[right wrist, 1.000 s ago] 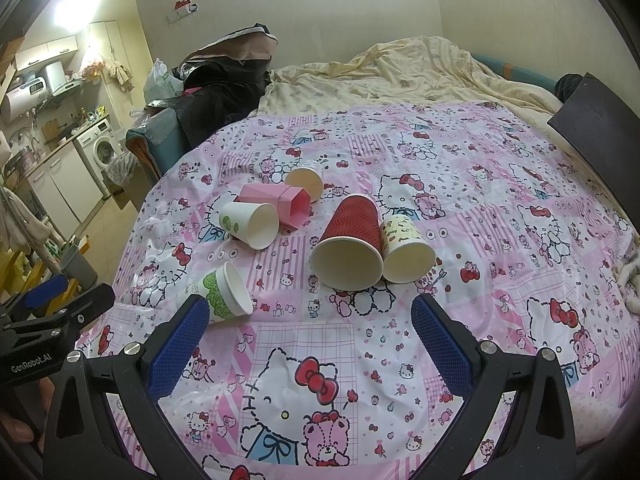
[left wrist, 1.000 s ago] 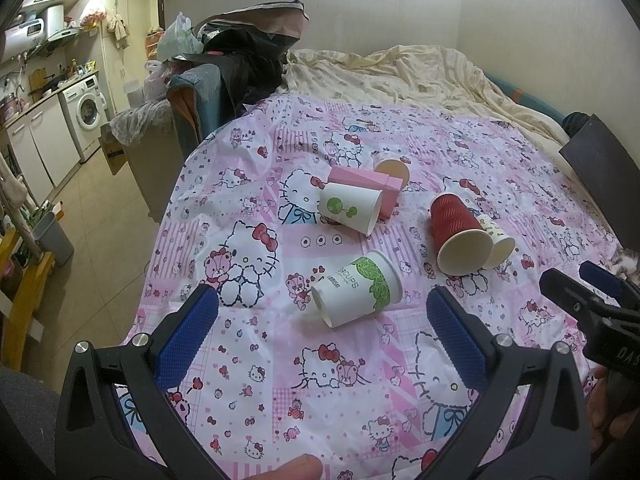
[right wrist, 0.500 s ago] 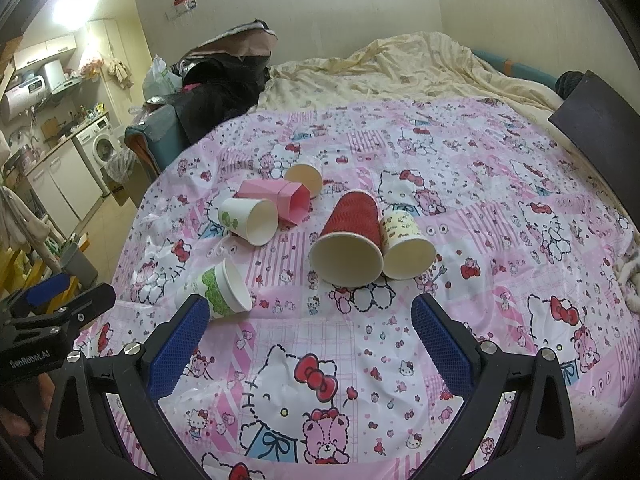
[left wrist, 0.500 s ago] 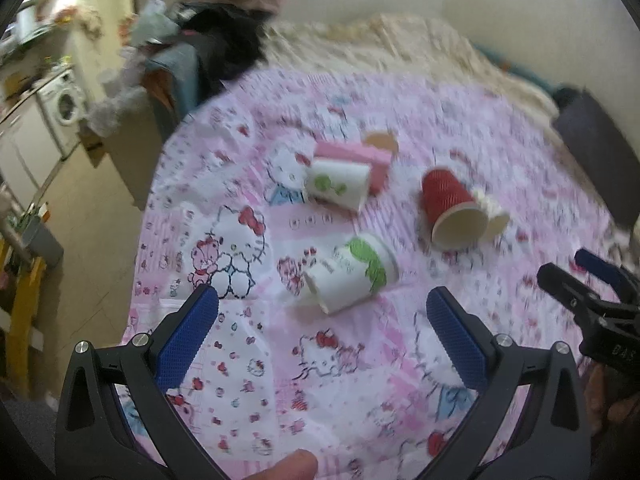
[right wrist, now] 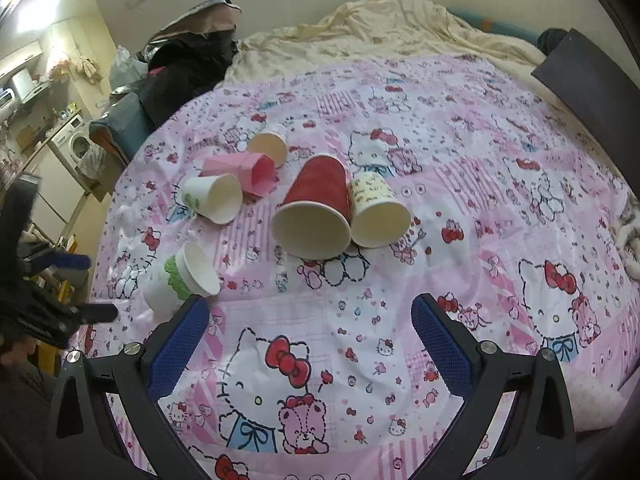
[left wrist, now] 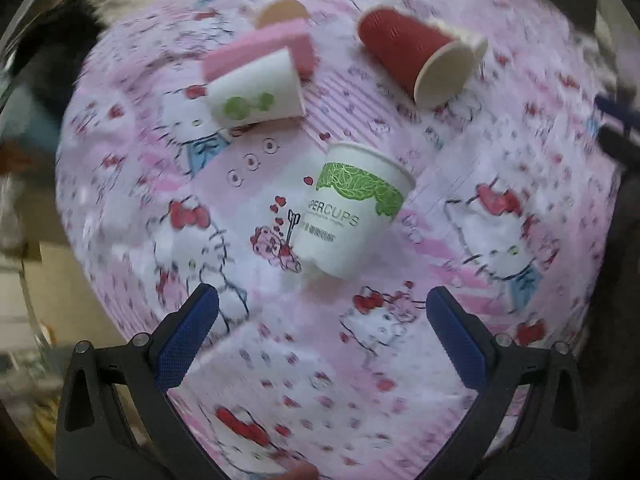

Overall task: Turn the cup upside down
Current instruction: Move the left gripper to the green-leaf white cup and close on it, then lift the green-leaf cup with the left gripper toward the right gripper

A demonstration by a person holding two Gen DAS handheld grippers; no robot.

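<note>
- Your left gripper [left wrist: 320, 300] is spread wide with nothing between its blue pads [left wrist: 186, 338]; it hangs above the pink cartoon-print sheet [left wrist: 500, 184], tilted down at it.
- The white cup with the green leaf band [left wrist: 348, 216] lies on its side just beyond that gripper, roughly centred between the two fingers but not touching either. Its base points toward you and its mouth points away, to the far right.
- This left view is motion-blurred, so fine detail at its edges is hard to read.
- Your right gripper [right wrist: 310, 324] is also wide open and holds nothing, hovering over the near part of the sheet.
- In the right view the same green-banded cup [right wrist: 180, 276] sits at the near left, just beyond the left fingertip [right wrist: 178, 344].
- Farther off lie a white cup with green dots [left wrist: 256, 90], resting against a pink box [left wrist: 260, 46], with a tan cup [right wrist: 269, 148] behind them.
- To the right, a red ribbed cup [right wrist: 316, 208] and a cream printed cup [right wrist: 378, 210] lie side by side, touching, mouths facing you in the right view.
- A rumpled beige blanket [right wrist: 380, 24] covers the far end of the bed.
</note>
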